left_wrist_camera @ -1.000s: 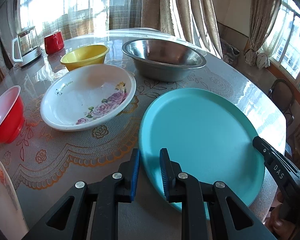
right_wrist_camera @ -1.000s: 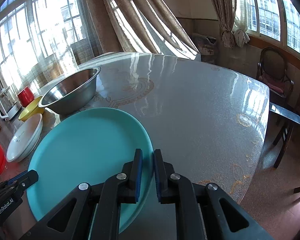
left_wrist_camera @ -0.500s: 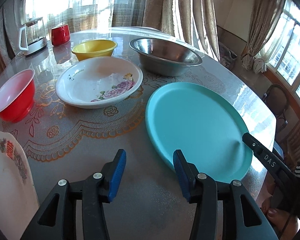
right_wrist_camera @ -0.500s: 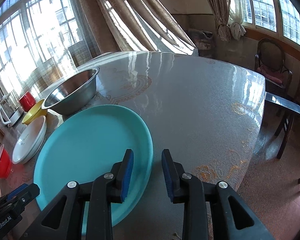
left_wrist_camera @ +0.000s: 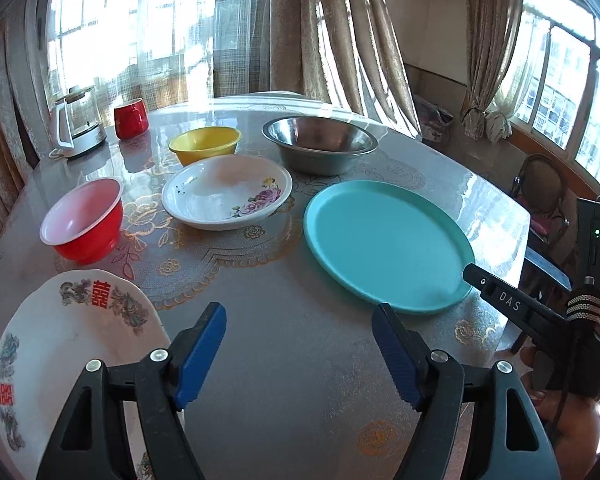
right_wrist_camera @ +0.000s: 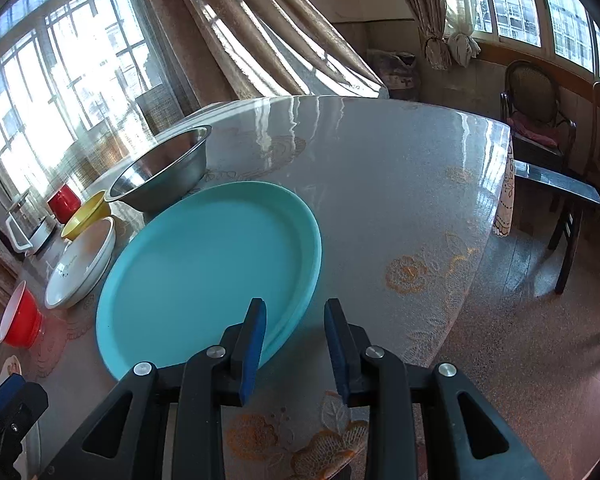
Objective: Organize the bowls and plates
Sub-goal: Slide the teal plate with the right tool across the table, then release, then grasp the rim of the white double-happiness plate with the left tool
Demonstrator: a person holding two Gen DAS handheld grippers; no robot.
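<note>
Hovering over worktop [left_wrist_camera: 284, 360], left hand-held gripper [left_wrist_camera: 298, 344] spread wide, holding nothing. Right hand-held gripper [right_wrist_camera: 296, 336] also parted, empty, left finger over near rim of teal plate [right_wrist_camera: 204, 272]. Teal plate flat on worktop; floral plate [left_wrist_camera: 226, 192], steel bowl [left_wrist_camera: 320, 144], yellow bowl [left_wrist_camera: 204, 144], red bowl [left_wrist_camera: 82, 220] beyond; patterned plate [left_wrist_camera: 68, 360] near left.

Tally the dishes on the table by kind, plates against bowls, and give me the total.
Plates: 3, namely the teal plate, the rose-patterned white plate and the white plate with red characters.
Bowls: 3, namely the red bowl, the yellow bowl and the steel bowl.
Total: 6 dishes.
</note>
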